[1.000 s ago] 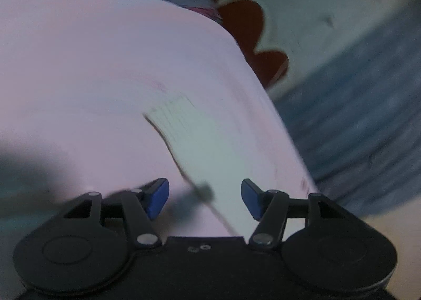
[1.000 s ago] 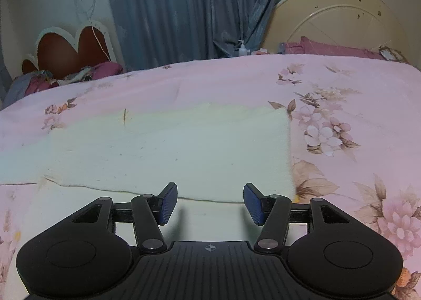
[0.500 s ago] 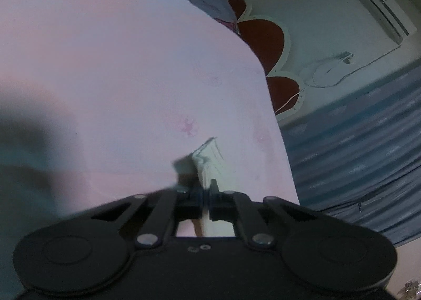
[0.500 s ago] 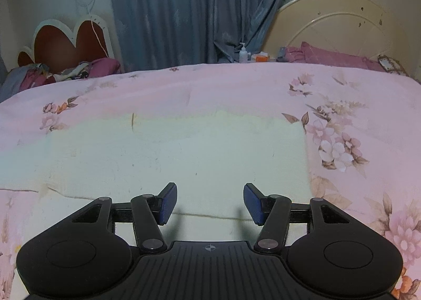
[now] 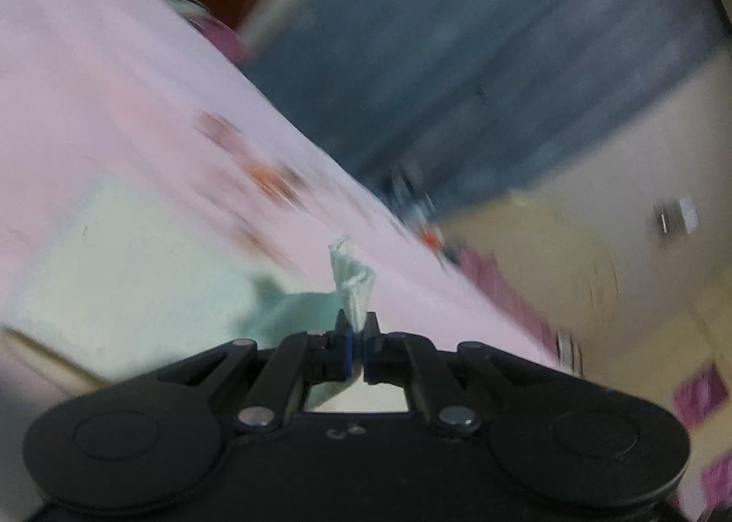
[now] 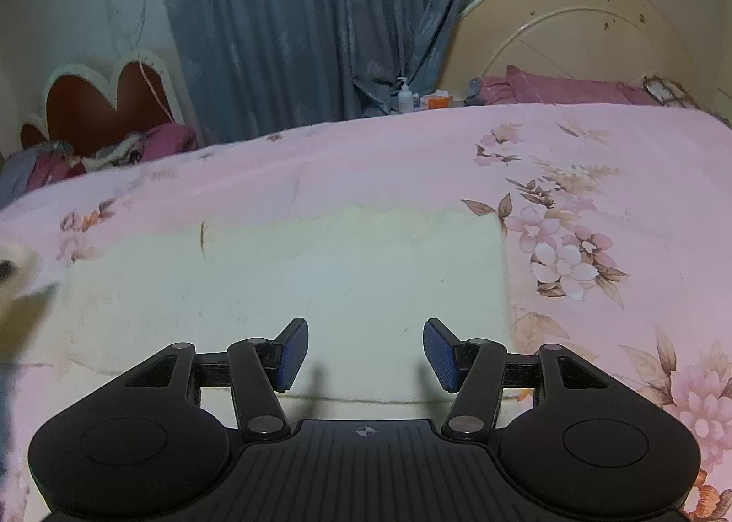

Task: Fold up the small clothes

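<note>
Nearest in the left wrist view, the black left gripper [image 5: 358, 341] has its blue-padded jaws pinched together on a bunched corner of the pale cream, fuzzy cloth [image 5: 354, 288], and a small tuft of that fabric sticks up just past the fingertips. This view is tilted and smeared, so little else reads sharply: more of the same cream cloth spreads off to the lower left across the pink floral bedspread [image 5: 114, 87]. In the right wrist view, the black right gripper [image 6: 365, 352] hangs over the near part of the cloth [image 6: 320, 288] with its blue pads [image 6: 293, 352] standing about half apart and nothing between them; whether the fingertips touch the fabric cannot be told. The cloth lies flat on the pink bedspread [image 6: 594, 165] as a broad rectangle with a near edge crossing just under the fingers, a straight right edge beside a printed cluster of pale flowers [image 6: 567, 256], and a wavy far edge. At the far left of this view a blurred pale shape [image 6: 18, 275] intrudes, too smeared to identify. Beyond the bed's far side stand a small white pump bottle [image 6: 405, 94] and an orange box [image 6: 437, 101], with a folded mauve blanket [image 6: 572, 89] to their right. Behind these hang grey-blue curtains [image 6: 311, 18], flanked by a cream arched headboard [image 6: 576, 28] on the right and a red scalloped, white-trimmed board [image 6: 105, 105] on the left.
</note>
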